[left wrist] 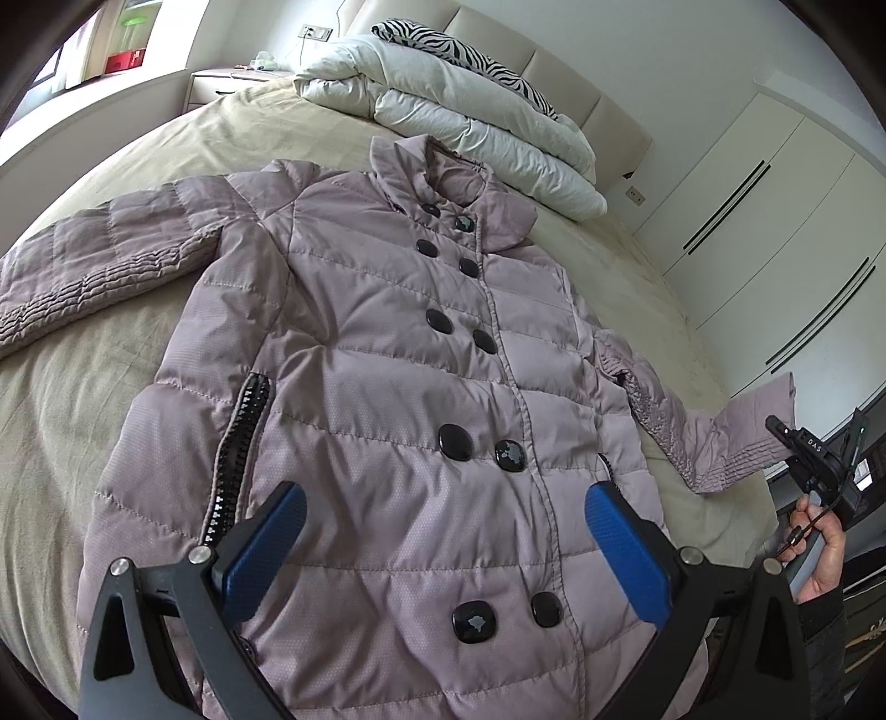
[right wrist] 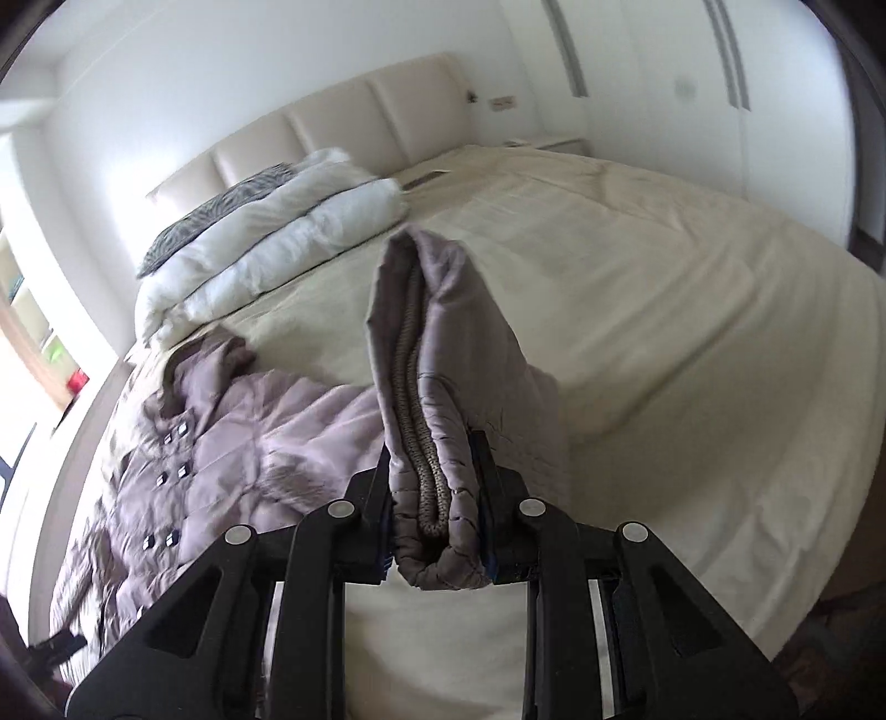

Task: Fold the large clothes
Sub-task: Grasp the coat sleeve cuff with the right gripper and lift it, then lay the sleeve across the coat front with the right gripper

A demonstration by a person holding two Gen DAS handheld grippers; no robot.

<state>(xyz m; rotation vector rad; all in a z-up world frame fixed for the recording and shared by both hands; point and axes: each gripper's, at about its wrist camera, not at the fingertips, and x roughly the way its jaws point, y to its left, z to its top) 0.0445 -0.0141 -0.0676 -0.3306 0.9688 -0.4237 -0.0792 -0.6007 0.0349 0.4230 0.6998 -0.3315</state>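
While coat (left wrist: pixel 421 387) lies flat, right gripper (right wrist: pixel 437 498) pinches cuff (right wrist: pixel 432 387).

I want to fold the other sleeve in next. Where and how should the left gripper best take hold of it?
Probably the ribbed cuff end of the spread sleeve. It lies flat on the bed, stretched away from the coat, so come from beyond the cuff and close the open left gripper across its thin edge, as the right gripper grips its cuff.

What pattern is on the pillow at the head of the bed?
Black-and-white zebra stripes on the pillow; clearest in the left wrist view.
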